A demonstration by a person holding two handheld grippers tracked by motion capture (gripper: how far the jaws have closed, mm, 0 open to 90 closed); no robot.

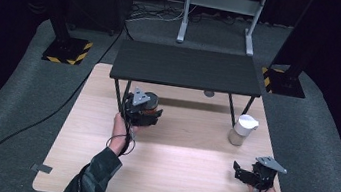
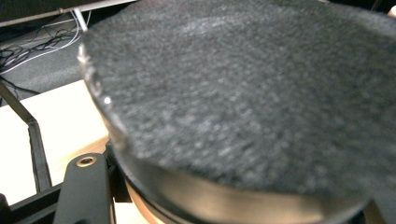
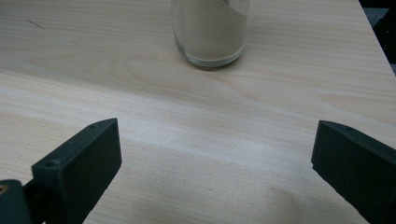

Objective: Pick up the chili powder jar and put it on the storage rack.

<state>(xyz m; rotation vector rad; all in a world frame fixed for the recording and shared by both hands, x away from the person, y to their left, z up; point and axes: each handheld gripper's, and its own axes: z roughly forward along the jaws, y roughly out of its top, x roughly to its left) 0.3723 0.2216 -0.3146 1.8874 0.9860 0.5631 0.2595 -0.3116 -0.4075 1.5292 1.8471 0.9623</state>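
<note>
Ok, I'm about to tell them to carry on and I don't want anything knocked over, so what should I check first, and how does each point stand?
1. Right gripper open, nothing between its jaws: ok.
2. Glass jar upright on the wooden table, apart from that gripper: ok.
3. Jar's lid fastened: cannot tell.
4. Left gripper beside the shelf's leg, at a round orange and black thing: ok.
5. Left grip firm: cannot tell, its view is blocked by a dark grainy surface.

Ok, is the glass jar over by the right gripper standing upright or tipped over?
Upright. The jar stands on its base on the wooden table, white lid on top; the right gripper view shows its round bottom flat on the wood.
</note>
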